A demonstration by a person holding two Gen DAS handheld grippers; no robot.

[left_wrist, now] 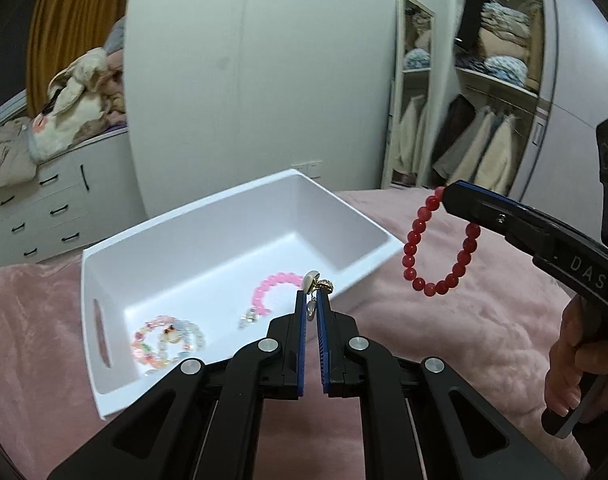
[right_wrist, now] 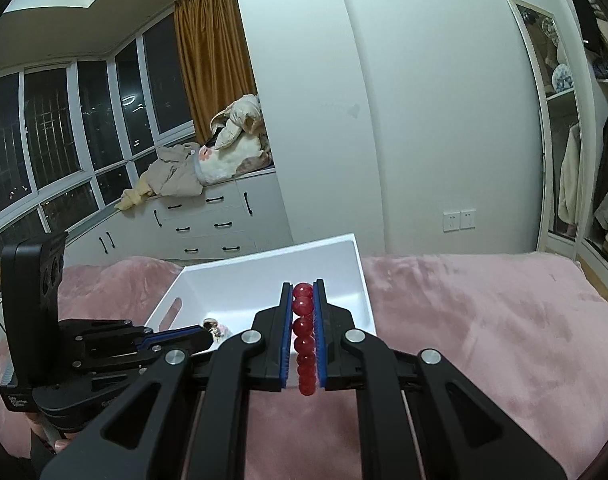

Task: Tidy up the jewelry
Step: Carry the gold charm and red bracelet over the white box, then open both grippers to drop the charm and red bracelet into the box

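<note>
A white box stands on a pink blanket. A pink bead bracelet and a pastel multicolour bracelet lie inside it. My left gripper is shut on a small gold and silver earring and holds it over the box's near rim. My right gripper is shut on a red bead bracelet, which hangs in the air to the right of the box. In the left wrist view the red bracelet dangles from the right gripper.
The pink blanket covers the bed around the box. White drawers with piled clothes stand at the back left. An open wardrobe stands at the back right. A white wall lies behind the box.
</note>
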